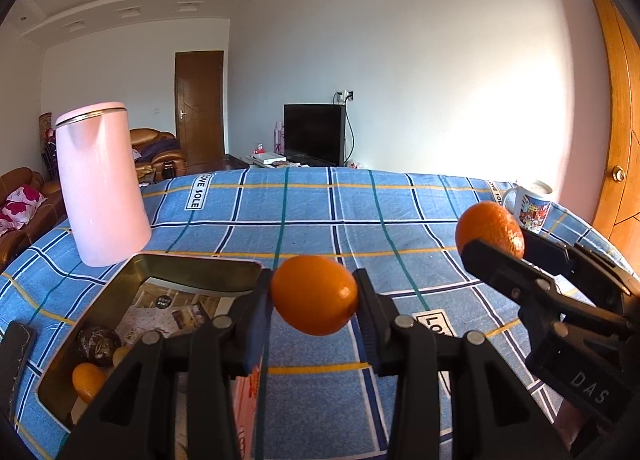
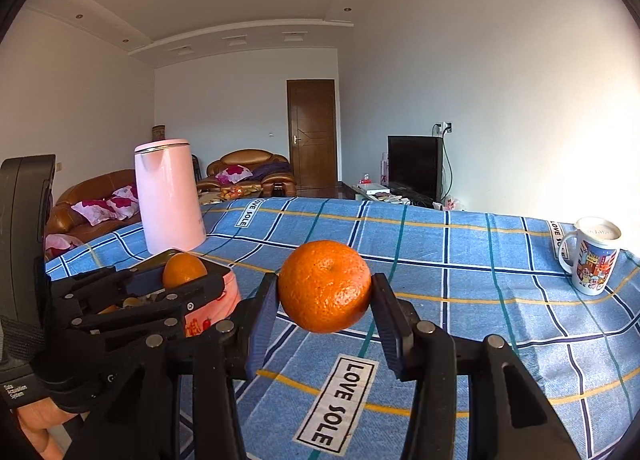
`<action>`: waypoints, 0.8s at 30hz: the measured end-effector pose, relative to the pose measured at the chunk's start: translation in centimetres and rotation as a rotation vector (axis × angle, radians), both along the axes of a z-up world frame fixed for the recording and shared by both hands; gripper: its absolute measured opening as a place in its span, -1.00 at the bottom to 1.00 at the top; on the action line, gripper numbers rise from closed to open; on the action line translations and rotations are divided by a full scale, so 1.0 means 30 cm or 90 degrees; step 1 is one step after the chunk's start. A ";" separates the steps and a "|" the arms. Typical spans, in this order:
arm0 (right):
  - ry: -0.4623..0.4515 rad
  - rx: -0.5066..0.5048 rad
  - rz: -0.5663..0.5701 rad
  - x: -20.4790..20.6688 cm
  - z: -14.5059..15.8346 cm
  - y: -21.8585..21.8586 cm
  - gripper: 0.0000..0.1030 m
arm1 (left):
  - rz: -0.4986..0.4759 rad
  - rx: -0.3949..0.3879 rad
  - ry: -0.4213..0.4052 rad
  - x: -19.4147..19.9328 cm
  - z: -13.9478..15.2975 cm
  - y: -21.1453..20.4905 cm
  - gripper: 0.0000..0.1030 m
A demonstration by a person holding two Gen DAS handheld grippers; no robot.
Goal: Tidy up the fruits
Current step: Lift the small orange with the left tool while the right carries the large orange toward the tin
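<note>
My left gripper [image 1: 315, 296] is shut on a smooth orange [image 1: 314, 294] and holds it above the blue checked cloth, just right of an open metal tin [image 1: 192, 272]. The tin holds a dark round fruit [image 1: 98, 344], a small orange [image 1: 88, 380] and paper. My right gripper [image 2: 325, 292] is shut on a second, dimpled orange [image 2: 325, 286], held above the cloth. In the left wrist view the right gripper with its orange [image 1: 490, 227] shows at the right. In the right wrist view the left gripper with its orange [image 2: 184, 270] shows at the left, over the tin.
A tall pink kettle [image 1: 100, 183] stands behind the tin at the back left. A printed white mug [image 2: 592, 260] stands at the table's far right. A dark flat object [image 1: 14, 360] lies left of the tin. A wooden door [image 1: 620, 119] is at the right.
</note>
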State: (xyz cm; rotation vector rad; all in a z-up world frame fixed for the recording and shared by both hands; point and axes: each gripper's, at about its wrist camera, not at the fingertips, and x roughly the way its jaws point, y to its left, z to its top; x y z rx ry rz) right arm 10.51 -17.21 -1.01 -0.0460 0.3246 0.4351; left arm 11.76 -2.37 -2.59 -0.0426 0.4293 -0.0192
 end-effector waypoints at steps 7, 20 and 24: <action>-0.013 0.004 0.049 -0.042 0.050 0.089 -0.06 | 0.029 -0.004 -0.006 -0.063 0.018 0.099 -0.20; -0.035 -0.019 0.135 -0.084 0.094 0.293 -0.06 | 0.116 -0.012 -0.009 -0.129 0.038 0.344 -0.20; -0.031 -0.028 0.152 -0.066 0.091 0.348 -0.06 | 0.140 -0.017 -0.004 -0.137 0.037 0.417 -0.21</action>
